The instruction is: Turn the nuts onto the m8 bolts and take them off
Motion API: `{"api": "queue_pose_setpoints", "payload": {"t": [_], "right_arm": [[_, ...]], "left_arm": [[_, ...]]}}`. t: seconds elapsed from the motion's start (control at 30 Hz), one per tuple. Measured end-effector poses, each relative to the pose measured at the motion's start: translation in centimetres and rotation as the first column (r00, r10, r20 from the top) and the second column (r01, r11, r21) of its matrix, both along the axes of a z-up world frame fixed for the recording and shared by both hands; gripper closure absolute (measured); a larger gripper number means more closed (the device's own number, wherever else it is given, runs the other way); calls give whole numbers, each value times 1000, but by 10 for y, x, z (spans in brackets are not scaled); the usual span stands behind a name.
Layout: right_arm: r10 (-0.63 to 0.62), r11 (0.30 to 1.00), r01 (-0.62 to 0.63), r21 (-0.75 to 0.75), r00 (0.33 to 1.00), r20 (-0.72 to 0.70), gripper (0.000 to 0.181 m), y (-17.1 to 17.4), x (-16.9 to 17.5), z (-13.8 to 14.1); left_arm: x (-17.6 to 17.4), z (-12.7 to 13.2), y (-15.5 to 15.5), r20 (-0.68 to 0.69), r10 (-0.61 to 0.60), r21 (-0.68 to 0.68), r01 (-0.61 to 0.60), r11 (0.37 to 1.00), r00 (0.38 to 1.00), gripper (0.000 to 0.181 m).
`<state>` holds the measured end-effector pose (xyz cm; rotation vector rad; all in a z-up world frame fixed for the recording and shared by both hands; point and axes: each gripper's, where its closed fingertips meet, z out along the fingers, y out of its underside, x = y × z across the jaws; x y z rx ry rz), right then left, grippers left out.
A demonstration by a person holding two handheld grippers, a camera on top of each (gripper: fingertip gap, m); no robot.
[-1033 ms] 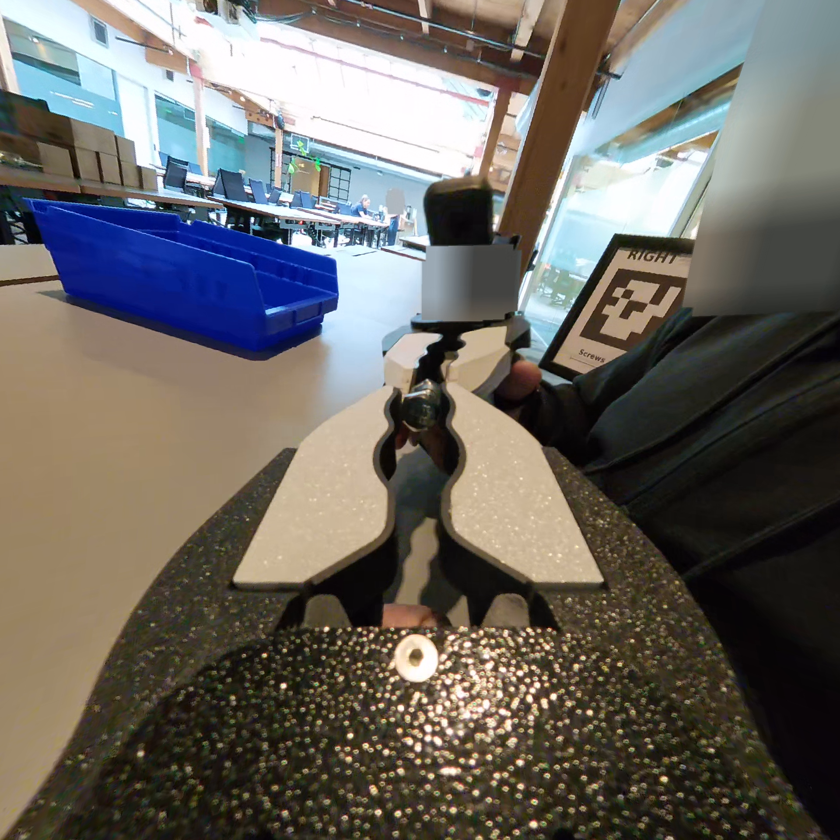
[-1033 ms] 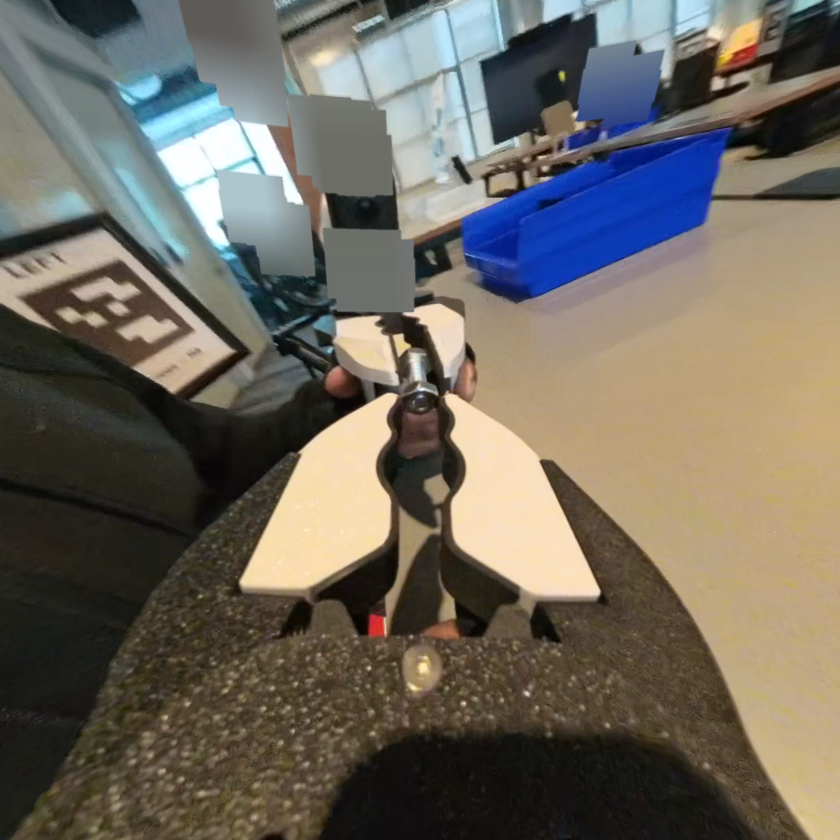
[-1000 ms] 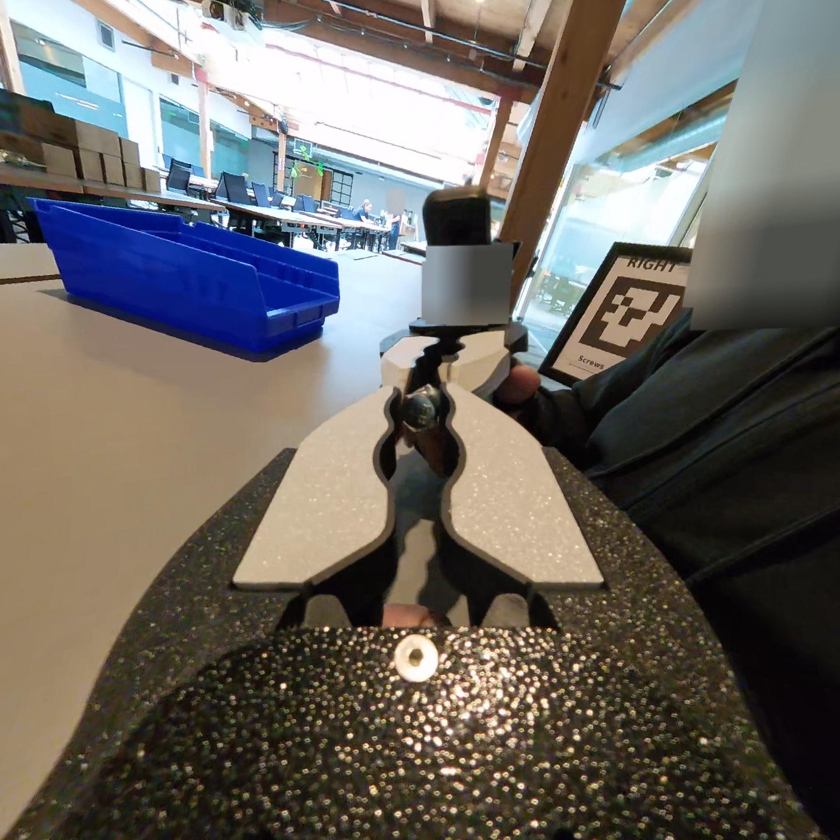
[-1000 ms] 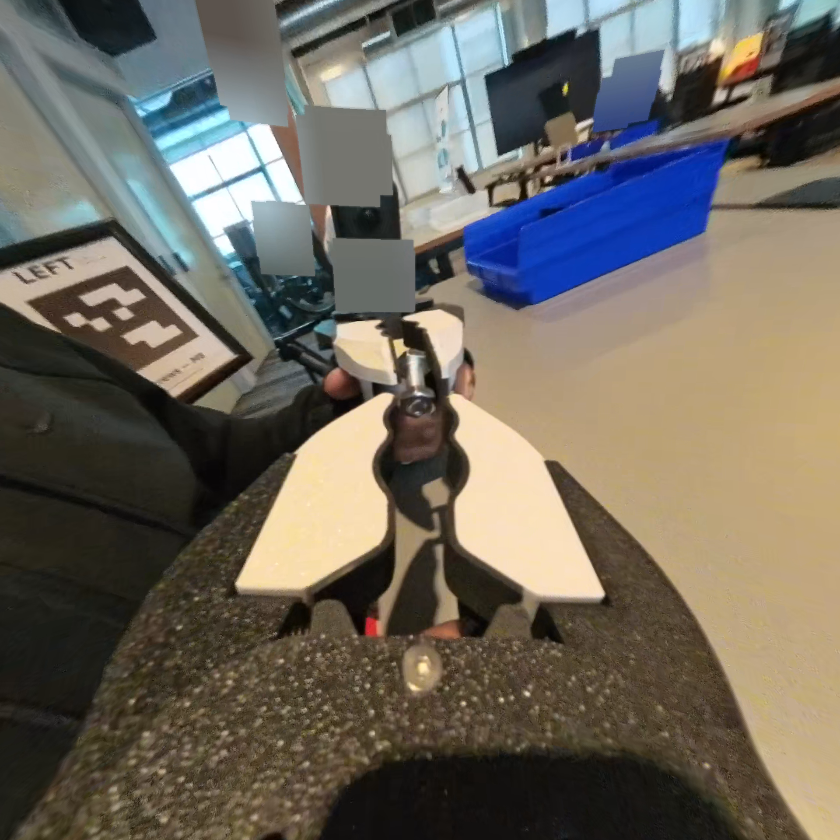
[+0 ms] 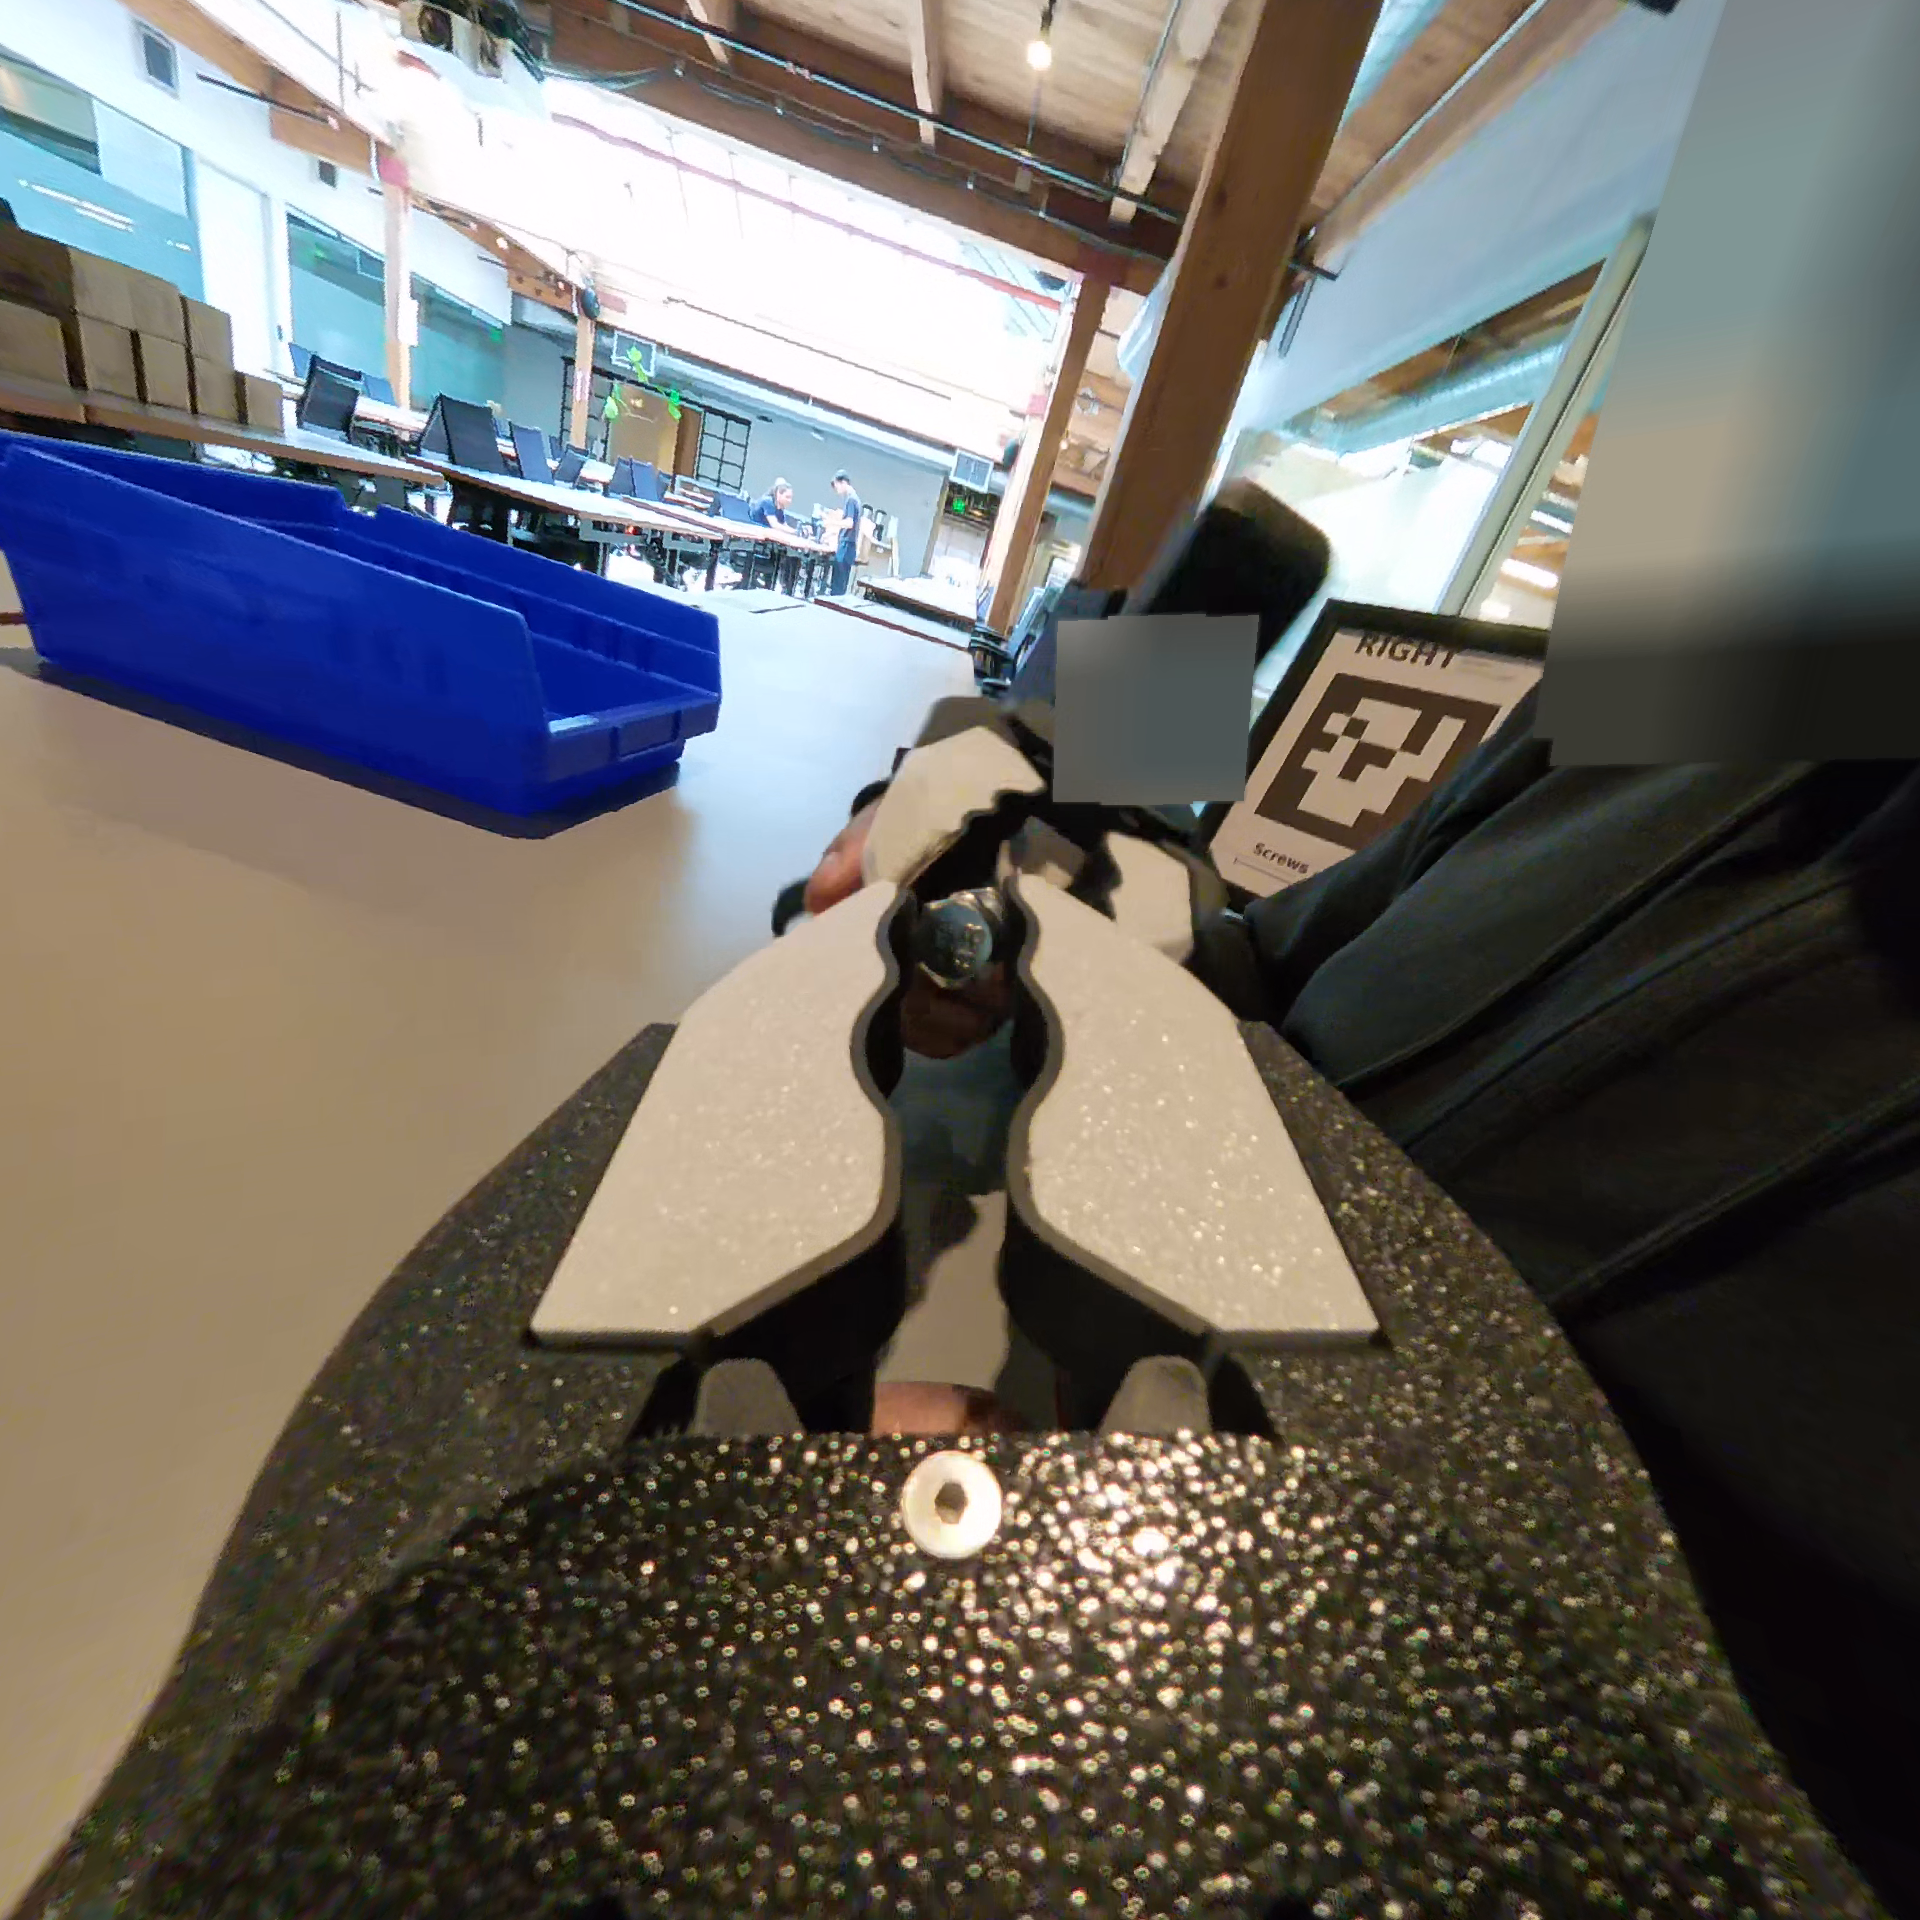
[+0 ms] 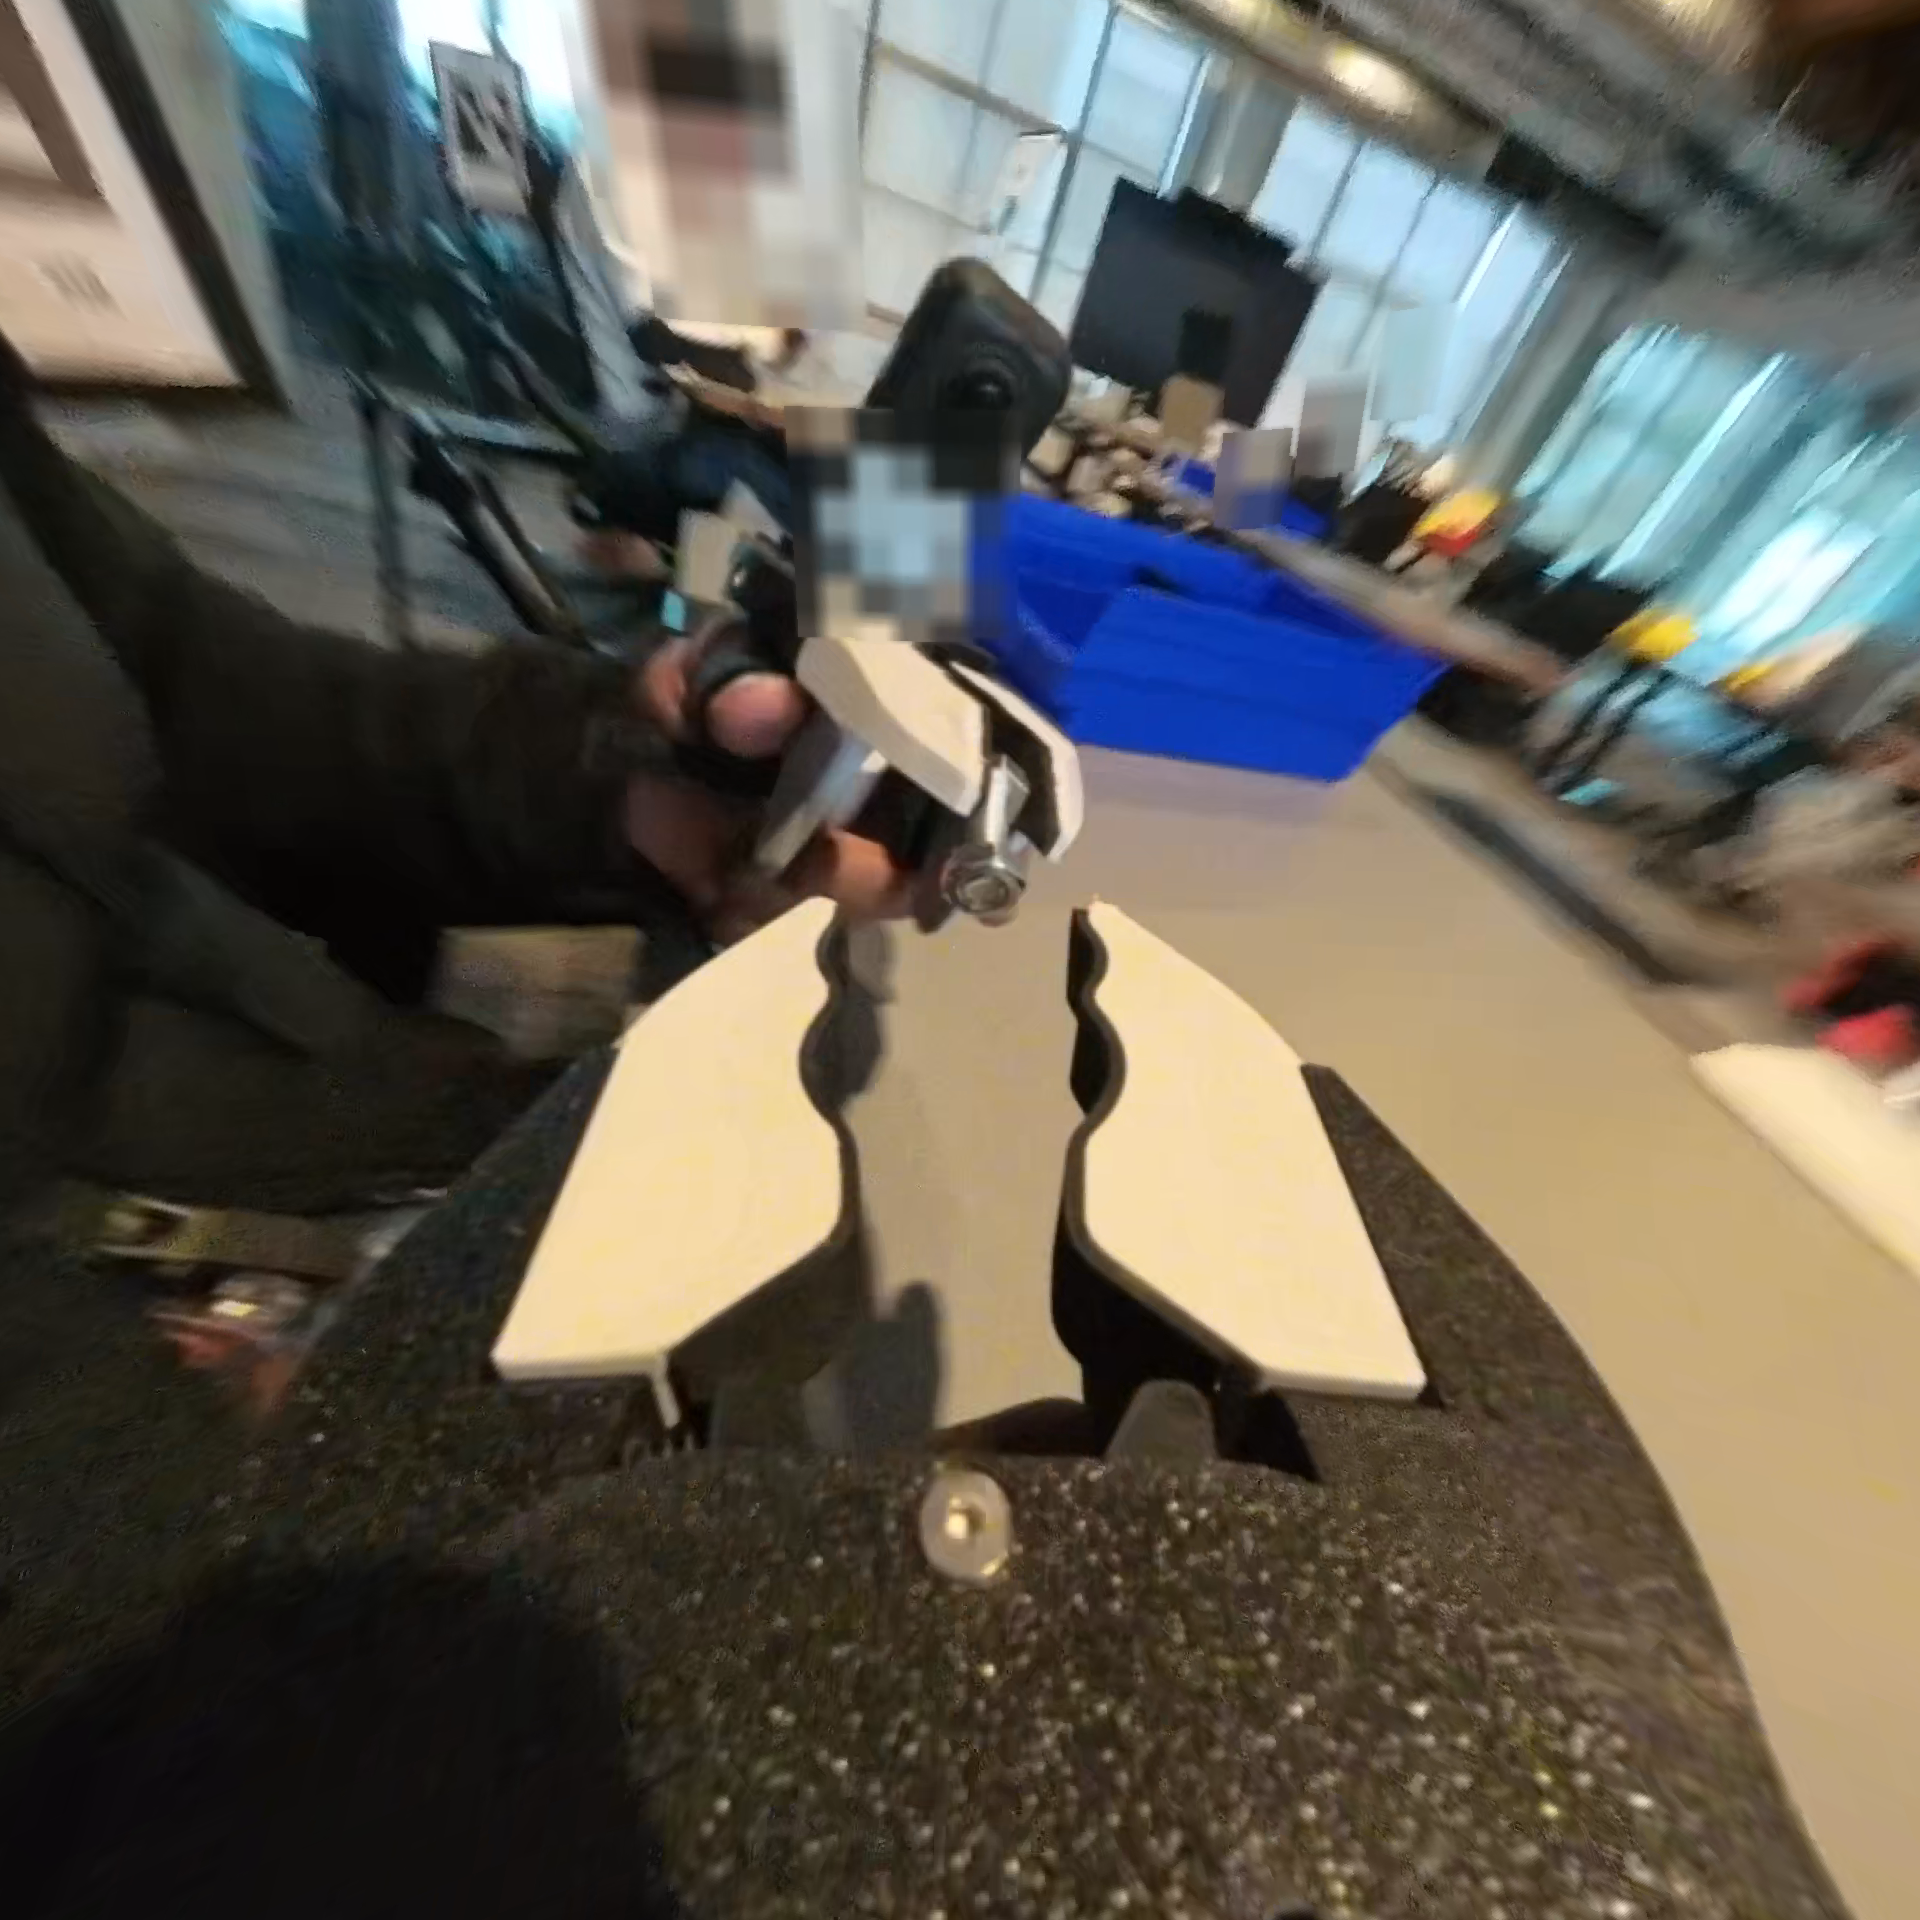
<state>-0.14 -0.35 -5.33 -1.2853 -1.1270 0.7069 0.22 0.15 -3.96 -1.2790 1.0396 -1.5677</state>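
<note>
My left gripper [image 5: 961,896] is shut on the head end of a silver M8 bolt [image 5: 956,938] and holds it above the table. In the right wrist view the bolt [image 6: 1003,805] sticks out of the left gripper [image 6: 1013,821], with a nut [image 6: 982,888] on its near end. My right gripper [image 6: 956,920] is open, its fingers apart and just short of the nut, touching nothing. This view is blurred by motion. In the left wrist view the right gripper [image 5: 1039,831] is tilted behind the bolt with its fingers spread.
A blue bin [image 5: 364,644] stands on the grey table [image 5: 260,1039] at the far left; it also shows in the right wrist view [image 6: 1195,665]. A framed marker sign [image 5: 1382,758] stands behind the person's dark sleeve [image 5: 1558,987]. The tips of both grippers are at nearly the same place.
My right gripper has opened and let go of the nut, and it has swung and tilted. My left gripper still holds the bolt and has shifted a little.
</note>
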Motion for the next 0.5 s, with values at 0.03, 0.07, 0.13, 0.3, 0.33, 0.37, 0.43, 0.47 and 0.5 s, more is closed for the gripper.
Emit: {"api": "queue_pose_setpoints", "payload": {"t": [0.03, 0.07, 0.13, 0.3, 0.33, 0.37, 0.43, 0.47, 0.5], "right_arm": [[-49, 990, 43, 137, 998, 43, 141, 1, 1, 1], [-107, 959, 82, 270, 991, 76, 142, 2, 2, 4], [-223, 863, 133, 487, 966, 131, 144, 5, 4, 6], [-334, 739, 139, 659, 926, 178, 150, 9, 3, -1], [-337, 736, 143, 661, 925, 174, 154, 9, 2, -1], [-340, 734, 147, 663, 925, 171, 160, 9, 2, -1], [-343, 748, 157, 645, 923, 173, 167, 10, 2, -2], [-328, 778, 158, 609, 927, 179, 167, 10, 2, -3], [-296, 828, 156, 539, 937, 184, 167, 10, 1, -6]], "left_arm": [[0, 0, 2, -1, 4, -18, -4, 1000, 1000, 166], [0, -1, 4, -5, 8, -31, -8, 999, 1000, 166], [0, -2, 4, -13, 3, -50, -3, 999, 1000, 166], [2, -5, 2, -32, -12, -64, 10, 998, 999, 166], [2, -6, 1, -41, -13, -62, 10, 998, 999, 166], [3, -7, 1, -50, -13, -56, 10, 998, 999, 166], [5, -9, 1, -66, -3, -41, 1, 999, 998, 166], [5, -11, 1, -78, 4, -27, -7, 1000, 997, 166], [5, -13, 1, -92, 13, -4, -14, 1000, 996, 166]]}}
